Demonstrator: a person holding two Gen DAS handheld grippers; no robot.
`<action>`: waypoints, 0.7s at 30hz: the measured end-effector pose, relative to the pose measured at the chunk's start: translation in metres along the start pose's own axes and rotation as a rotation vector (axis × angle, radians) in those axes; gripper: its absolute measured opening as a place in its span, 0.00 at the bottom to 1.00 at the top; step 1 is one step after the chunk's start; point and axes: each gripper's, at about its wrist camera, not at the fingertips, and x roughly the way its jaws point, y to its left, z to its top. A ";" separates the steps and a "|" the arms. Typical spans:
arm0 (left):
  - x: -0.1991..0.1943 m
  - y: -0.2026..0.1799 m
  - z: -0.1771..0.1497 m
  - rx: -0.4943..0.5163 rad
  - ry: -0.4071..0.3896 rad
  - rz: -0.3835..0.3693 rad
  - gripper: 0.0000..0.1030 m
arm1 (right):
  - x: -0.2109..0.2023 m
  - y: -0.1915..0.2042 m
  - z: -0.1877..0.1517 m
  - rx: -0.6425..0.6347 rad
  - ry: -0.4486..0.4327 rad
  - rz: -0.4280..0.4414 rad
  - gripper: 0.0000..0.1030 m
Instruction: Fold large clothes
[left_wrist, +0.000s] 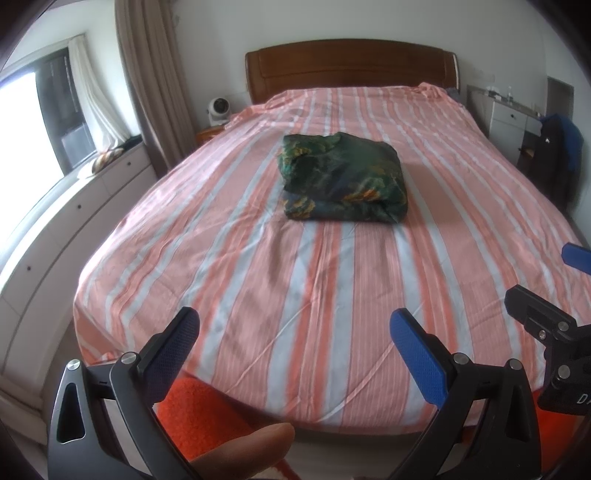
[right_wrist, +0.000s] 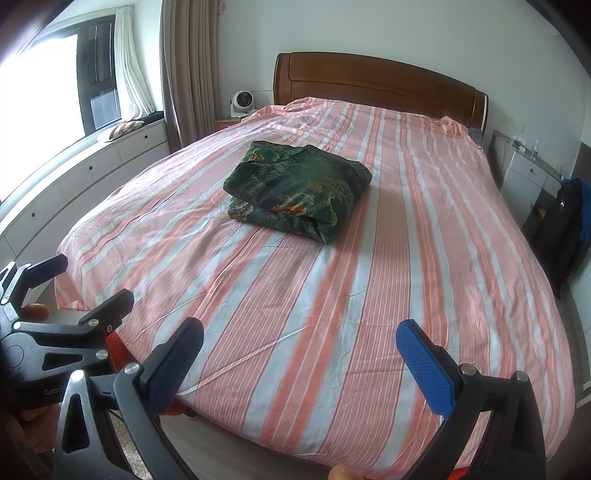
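While it lies folded into a thick, squarish bundle, the dark green floral garment (left_wrist: 341, 177) sits mid-bed on the pink striped sheet (left_wrist: 258, 258), nearer the wooden headboard (left_wrist: 351, 66). Both the left gripper (left_wrist: 293, 332) and right gripper (right_wrist: 299, 339) hang at the foot, fingers spread wide, holding nothing. A white fan (right_wrist: 242, 103) stands beside the headboard.

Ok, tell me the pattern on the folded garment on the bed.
Dark green folded garment with an orange-yellow leafy print, clearest in the right wrist view.
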 end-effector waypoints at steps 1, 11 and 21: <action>0.000 0.000 0.000 0.001 0.000 0.000 1.00 | 0.000 0.000 0.000 -0.001 0.000 -0.001 1.00; 0.000 0.000 0.002 0.004 -0.004 0.005 1.00 | 0.001 0.002 0.001 0.004 -0.002 -0.006 1.00; 0.000 0.002 0.004 0.005 -0.006 0.008 1.00 | 0.003 -0.001 0.003 0.012 0.000 -0.021 1.00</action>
